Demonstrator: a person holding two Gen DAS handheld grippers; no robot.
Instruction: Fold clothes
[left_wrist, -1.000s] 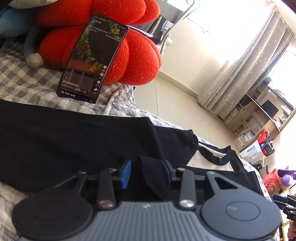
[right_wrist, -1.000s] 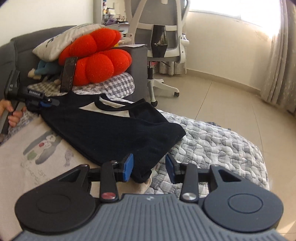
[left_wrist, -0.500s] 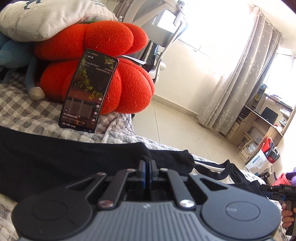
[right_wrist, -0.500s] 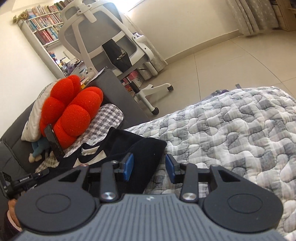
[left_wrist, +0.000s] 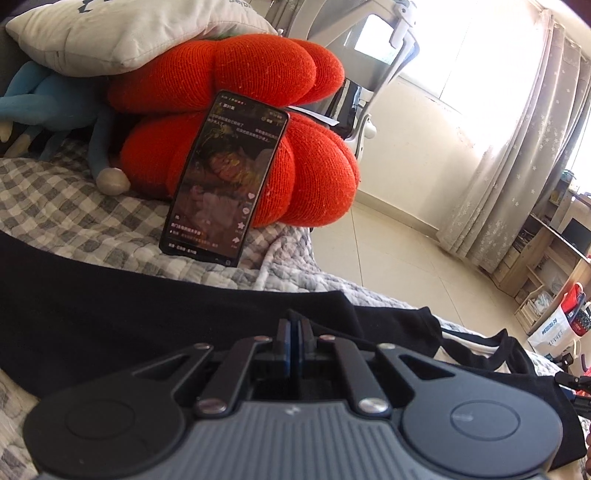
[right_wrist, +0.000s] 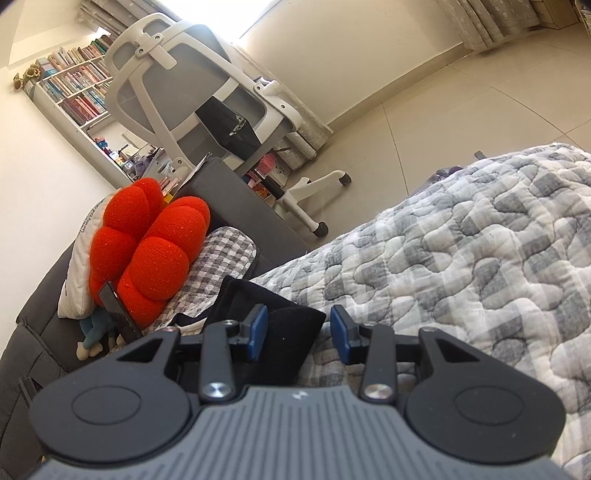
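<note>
The black garment (left_wrist: 147, 325) lay spread across the quilted bed (right_wrist: 480, 240), running from nine o'clock to three o'clock in the left wrist view, its white-trimmed neckline at about four o'clock. The left hand-held gripper (left_wrist: 294, 343) had its blue pads pressed together on a pinch of the black cloth, so that end looked secured. In the right wrist view a corner of the garment (right_wrist: 291, 332) sat between the pads of the right hand-held gripper (right_wrist: 298, 334), whose jaws were closing at a narrow gap but not yet pressing the fabric. By that reading the fold had barely begun: both ends were being taken up, and no completed crease showed. A phone (left_wrist: 225, 184) leaned on the red cushion (left_wrist: 303, 166) at twelve o'clock.
</note>
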